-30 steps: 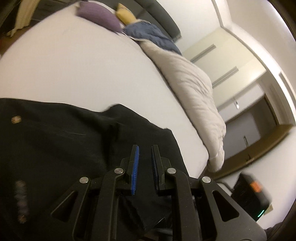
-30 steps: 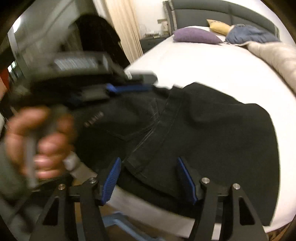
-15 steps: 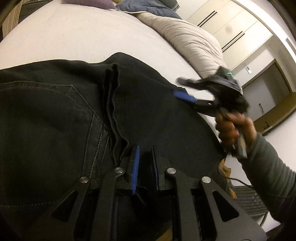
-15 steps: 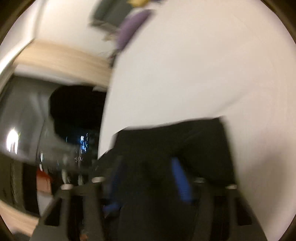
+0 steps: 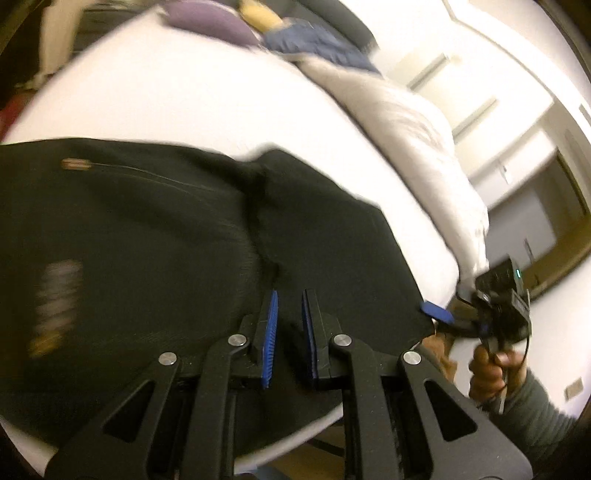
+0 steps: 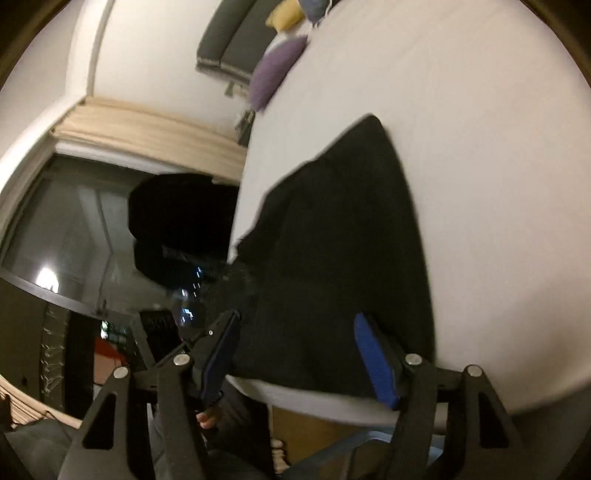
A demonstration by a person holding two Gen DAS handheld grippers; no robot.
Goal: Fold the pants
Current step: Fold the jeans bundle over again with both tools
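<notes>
The black pants (image 5: 177,236) lay bunched on the white bed (image 5: 192,92), ahead of both claws, apparently folded once and still untidy. The left gripper (image 5: 289,325) was narrow, seemingly empty. The right gripper (image 6: 299,354) gaped wide at the near corner.

Broad white mattress surface (image 5: 207,96) lying open beyond the folded black denim pants (image 5: 155,240); rumpled beige duvet (image 5: 406,122) bounding its right side, purple pillow (image 5: 210,22) and grey upholstered headboard (image 6: 229,48) closing the far end.
</notes>
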